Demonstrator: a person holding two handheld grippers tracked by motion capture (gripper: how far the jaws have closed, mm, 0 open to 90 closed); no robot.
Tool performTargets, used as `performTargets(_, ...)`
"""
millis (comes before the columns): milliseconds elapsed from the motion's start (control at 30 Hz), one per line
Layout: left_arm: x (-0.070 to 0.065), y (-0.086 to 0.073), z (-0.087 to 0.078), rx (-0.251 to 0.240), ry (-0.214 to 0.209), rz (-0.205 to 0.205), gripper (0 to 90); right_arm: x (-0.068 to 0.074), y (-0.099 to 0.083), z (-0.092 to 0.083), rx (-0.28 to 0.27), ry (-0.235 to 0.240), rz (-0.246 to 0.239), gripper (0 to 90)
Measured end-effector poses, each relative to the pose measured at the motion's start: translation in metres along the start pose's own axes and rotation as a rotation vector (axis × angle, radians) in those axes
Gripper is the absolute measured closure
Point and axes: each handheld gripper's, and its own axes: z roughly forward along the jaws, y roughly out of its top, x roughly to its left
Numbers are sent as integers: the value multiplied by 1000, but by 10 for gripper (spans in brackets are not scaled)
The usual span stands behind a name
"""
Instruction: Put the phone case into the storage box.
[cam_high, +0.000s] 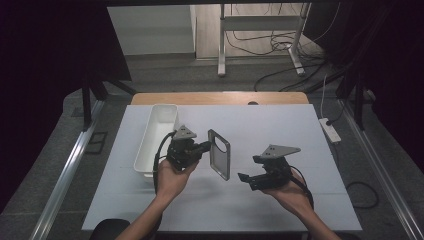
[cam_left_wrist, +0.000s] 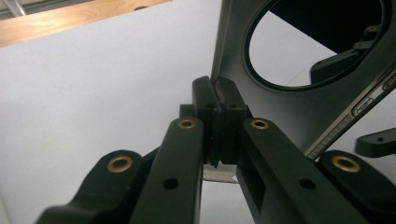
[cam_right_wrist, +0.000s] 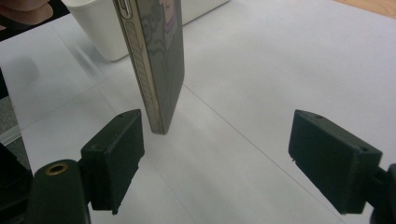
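You hold one thin, rigid grey phone case with a large round camera cut-out (cam_high: 219, 153) above the white table cover (cam_high: 280, 125), pinched at one edge by the left gripper (cam_high: 204, 147), whose jaws are clamped tight on the case wall, as the left gripper view shows (cam_left_wrist: 280, 112). The right gripper (cam_high: 246, 176) waits just beside the case's lower end with its jaws spread wide and nothing pressed between them; in the right gripper view the case's metallic side edge (cam_right_wrist: 149, 74) hangs close to one black pad (cam_right_wrist: 114, 156).

Judge the case light and stiff, but smooth-walled and likely to slip or swing from a single edge grip. Its thin shell around the cut-out looks the weakest part; take hold across a long straight side rail, away from the round opening and the side buttons.

Count: one phone case, one white rectangular plastic bin (cam_high: 157, 137) on the cover behind the left hand (cam_high: 172, 180), two grippers.
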Motion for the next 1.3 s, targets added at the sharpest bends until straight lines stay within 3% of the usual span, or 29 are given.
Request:
performTargets(467, 10, 5, -5, 12, 27, 7, 888, -3, -10, -12, 30, -6, -3, 178)
performTargets(933, 28, 11, -11, 38, 24, -5, 888, -9, -19, -26, 51, -30, 11, 163)
performTargets(1300, 41, 17, -13, 44, 36, -20, 888, -17, -35, -42, 76, -82, 38, 139)
